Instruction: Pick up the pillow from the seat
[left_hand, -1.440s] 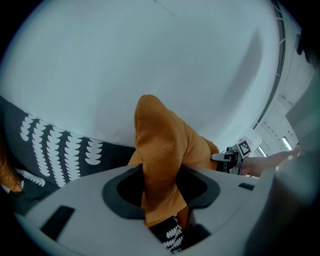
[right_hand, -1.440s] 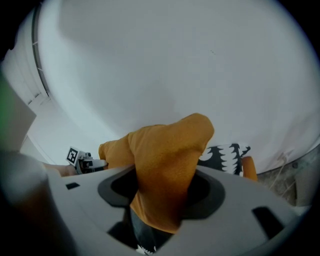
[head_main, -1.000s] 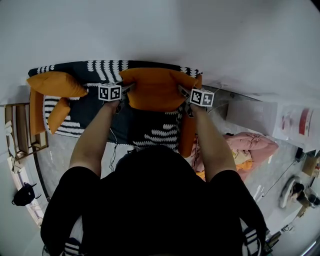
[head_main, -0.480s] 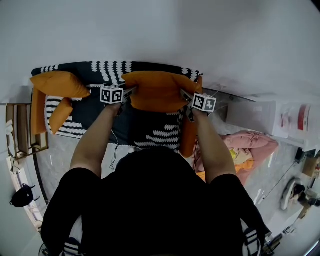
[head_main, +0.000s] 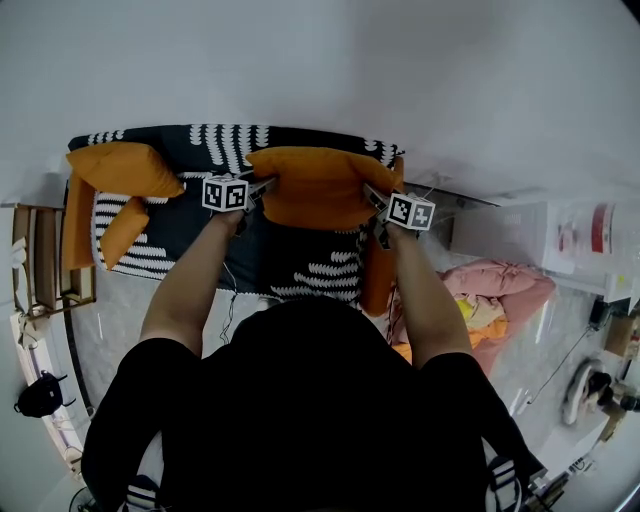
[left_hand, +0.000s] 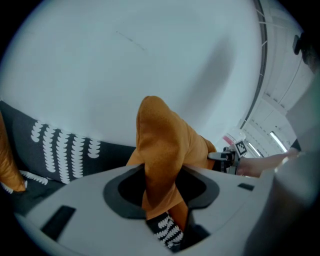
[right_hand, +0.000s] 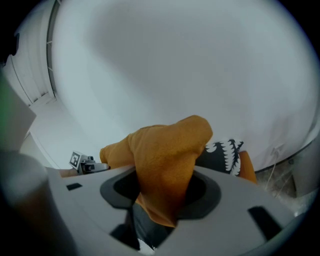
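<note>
Clamping orange pillow (head_main: 318, 188) at opposite ends of its crosswise long axis with left hand-held gripper (head_main: 258, 187) and right hand-held gripper (head_main: 372, 197).

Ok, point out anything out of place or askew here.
A pink cloth heap lies on the floor right of the sofa. The pillow is bunched at both ends where the left gripper and right gripper pinch it. Nothing looks damaged.
</note>
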